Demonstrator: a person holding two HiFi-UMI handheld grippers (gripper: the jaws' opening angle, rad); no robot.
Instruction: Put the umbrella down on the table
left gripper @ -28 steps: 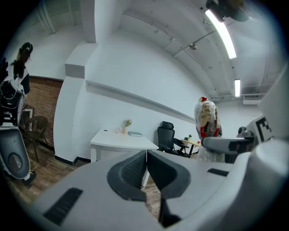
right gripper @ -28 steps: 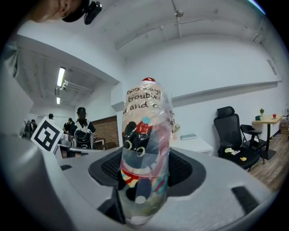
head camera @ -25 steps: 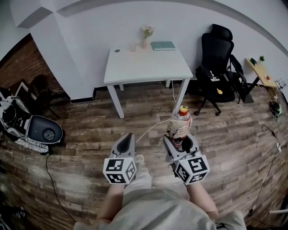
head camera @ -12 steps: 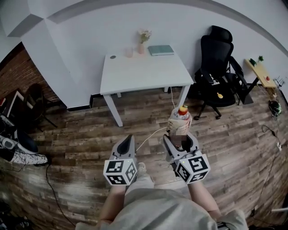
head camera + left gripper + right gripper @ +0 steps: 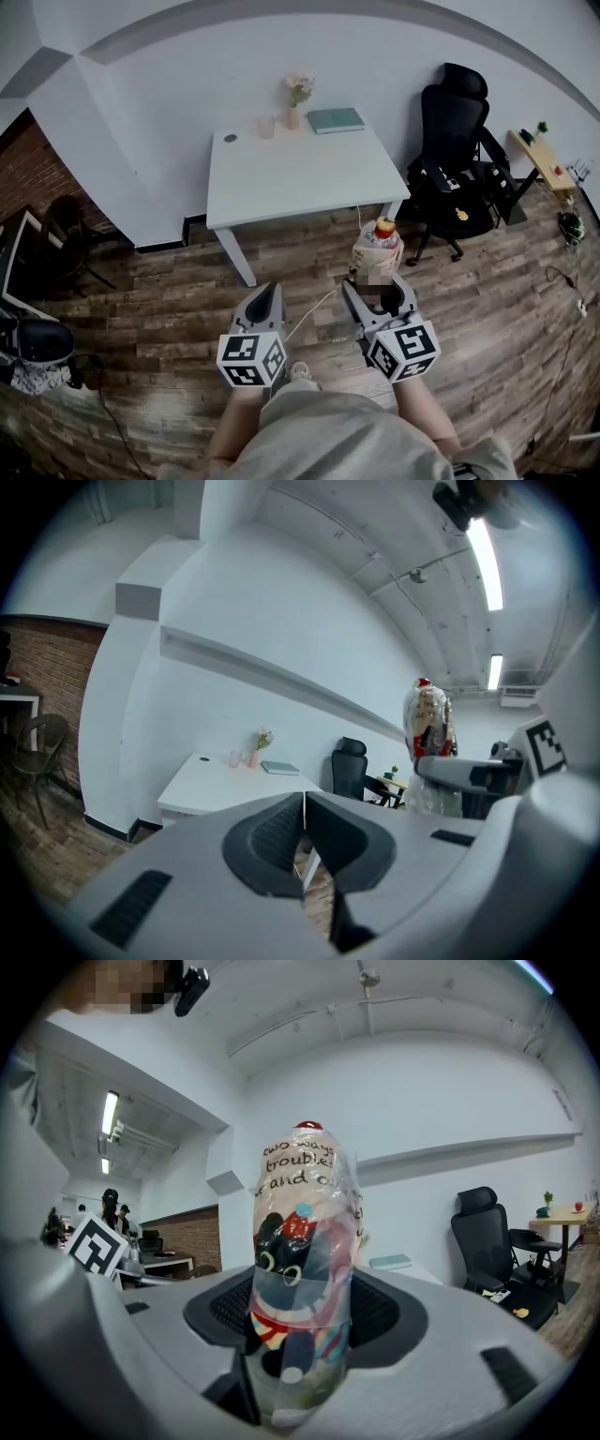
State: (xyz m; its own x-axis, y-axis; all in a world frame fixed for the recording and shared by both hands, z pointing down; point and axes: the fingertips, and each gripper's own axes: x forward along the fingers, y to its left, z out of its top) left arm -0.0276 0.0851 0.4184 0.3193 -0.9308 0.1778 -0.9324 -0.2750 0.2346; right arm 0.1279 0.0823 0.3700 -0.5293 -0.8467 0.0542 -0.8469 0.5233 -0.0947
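Note:
A folded umbrella in a clear printed sleeve, with a red tip, stands upright between the jaws of my right gripper. In the right gripper view the umbrella fills the gap and both pads of the right gripper press on it. My left gripper is shut with nothing in it; its jaws meet. Both grippers are held level over the wooden floor, short of the white table ahead. The umbrella also shows at the right of the left gripper view.
On the table's far edge stand a vase of flowers, a small cup and a teal book. A black office chair stands right of the table. A white cable runs over the floor. A brick wall is at left.
Both grippers have been carried forward toward the table, which now shows nearer and larger. The bags at the left have slid back out of view. The grip on the umbrella is unchanged.

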